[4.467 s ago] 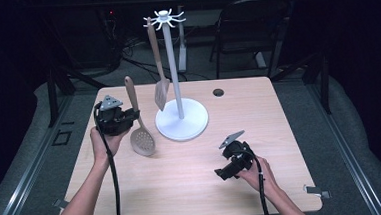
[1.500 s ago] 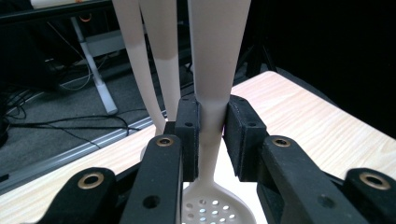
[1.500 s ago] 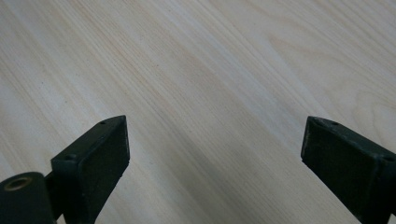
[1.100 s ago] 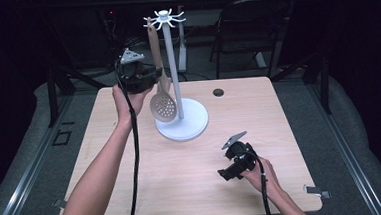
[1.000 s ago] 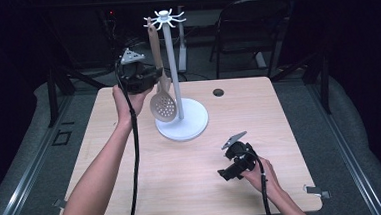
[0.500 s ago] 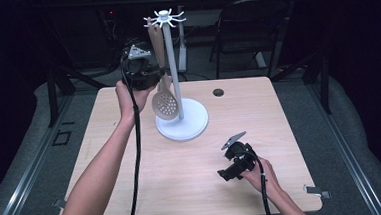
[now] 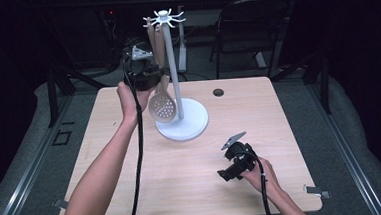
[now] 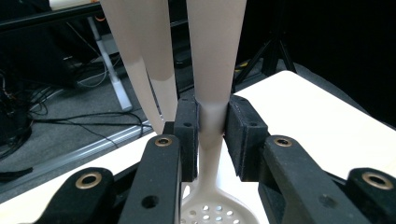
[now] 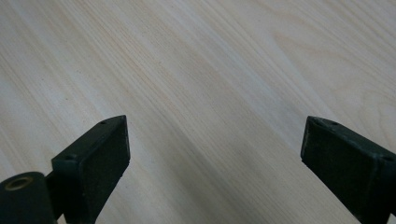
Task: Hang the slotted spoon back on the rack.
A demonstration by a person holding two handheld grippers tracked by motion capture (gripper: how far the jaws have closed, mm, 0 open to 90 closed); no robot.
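Note:
A white utensil stand with a ring of hooks on top rises from a round base on the wooden table. My left gripper is held high beside the pole, shut on the beige handle of a slotted spoon, whose perforated head hangs just above the base. In the left gripper view the pads clamp the slotted spoon's handle, and a second beige utensil hangs just behind it. My right gripper rests low on the table at the front right, open, with bare wood between its jaws.
A small black grommet sits in the table's far right area. A dark chair and stands are behind the table. Bare wood spreads across the table's front and left.
The left gripper lifted the slotted spoon off the table up to the stand, and in the last second moved it right, closer to the pole. The right gripper stayed put.

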